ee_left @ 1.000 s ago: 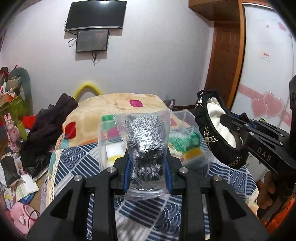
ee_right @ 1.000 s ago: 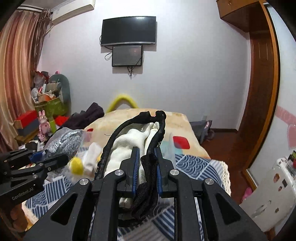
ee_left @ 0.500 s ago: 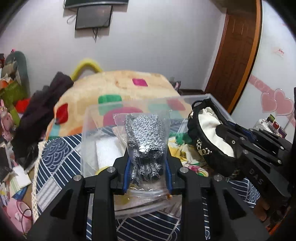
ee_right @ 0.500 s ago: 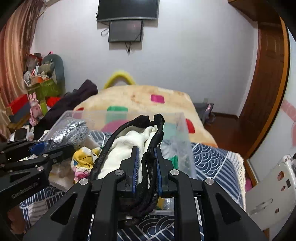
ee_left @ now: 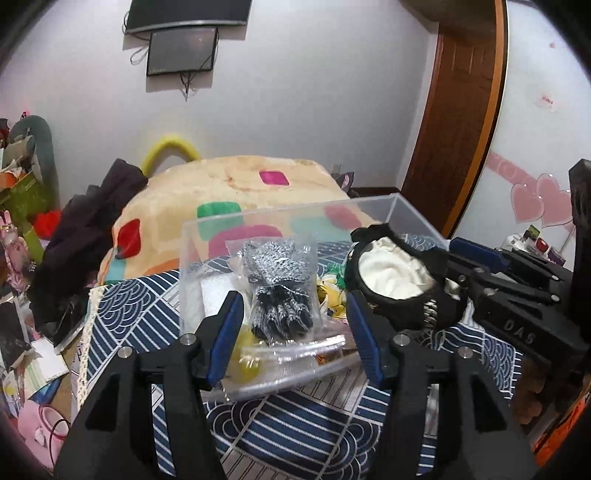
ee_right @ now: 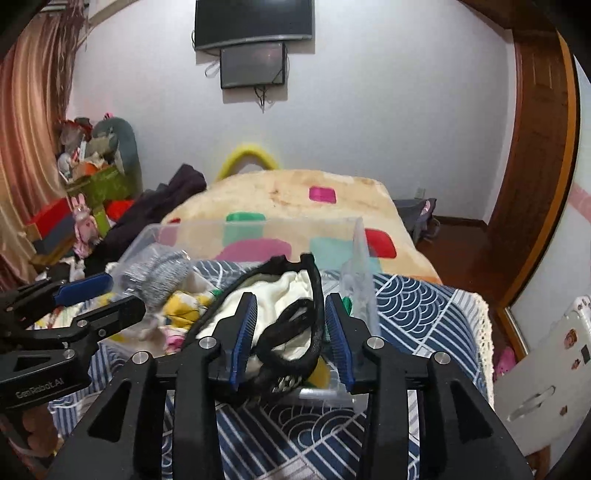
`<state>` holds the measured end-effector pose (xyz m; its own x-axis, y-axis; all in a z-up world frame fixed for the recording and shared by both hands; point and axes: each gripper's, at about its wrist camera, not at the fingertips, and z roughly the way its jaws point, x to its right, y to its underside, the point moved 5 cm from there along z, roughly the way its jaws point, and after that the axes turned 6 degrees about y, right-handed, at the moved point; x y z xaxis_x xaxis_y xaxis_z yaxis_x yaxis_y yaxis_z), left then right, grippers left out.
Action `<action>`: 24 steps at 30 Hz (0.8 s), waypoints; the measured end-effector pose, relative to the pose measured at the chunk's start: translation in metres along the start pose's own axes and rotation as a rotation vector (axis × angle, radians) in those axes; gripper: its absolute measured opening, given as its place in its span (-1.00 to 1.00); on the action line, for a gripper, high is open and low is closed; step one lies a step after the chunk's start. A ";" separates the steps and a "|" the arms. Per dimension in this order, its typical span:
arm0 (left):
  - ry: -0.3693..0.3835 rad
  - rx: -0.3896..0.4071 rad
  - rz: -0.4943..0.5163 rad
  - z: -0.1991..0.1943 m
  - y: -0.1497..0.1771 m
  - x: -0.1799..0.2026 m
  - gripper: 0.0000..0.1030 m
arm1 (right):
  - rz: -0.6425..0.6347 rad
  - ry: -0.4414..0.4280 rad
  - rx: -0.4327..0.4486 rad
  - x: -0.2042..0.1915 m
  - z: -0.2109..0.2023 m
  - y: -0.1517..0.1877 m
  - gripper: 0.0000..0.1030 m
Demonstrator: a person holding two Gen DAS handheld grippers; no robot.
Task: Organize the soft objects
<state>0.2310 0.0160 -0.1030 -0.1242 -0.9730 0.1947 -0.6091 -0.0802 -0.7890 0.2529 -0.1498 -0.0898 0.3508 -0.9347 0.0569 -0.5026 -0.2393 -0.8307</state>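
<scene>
The left gripper, marked "GenRobot.AI", and the right gripper, marked "DAS", both have their fingers apart. The bagged grey gloves and the black-trimmed white garment lie in the clear plastic bin on the wave-patterned bedspread.

1. The wall at the back is plain white
2. A black TV hangs high on it, with a smaller dark screen just under it and wires hanging down
3. A brown wooden door stands on the right, above a dark brown floor
4. A pink-brown curtain hangs on the left
5. The bed has a cream blanket with bright colored squares, and a blue cover with white wave shapes nearer the camera
6. Pink hearts are stuck on the right wall
7. Toys and boxes are piled in the left corner
</scene>
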 end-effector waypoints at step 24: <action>-0.037 0.343 0.066 -0.153 -0.004 0.037 0.96 | 0.057 -0.086 0.335 -0.006 -0.121 -0.011 0.66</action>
<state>0.1090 0.0132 -0.0029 -0.1224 -0.9852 0.1201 -0.3014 -0.0784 -0.9503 0.1607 -0.1729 -0.0140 0.4019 -0.9152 -0.0302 -0.2416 -0.0742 -0.9675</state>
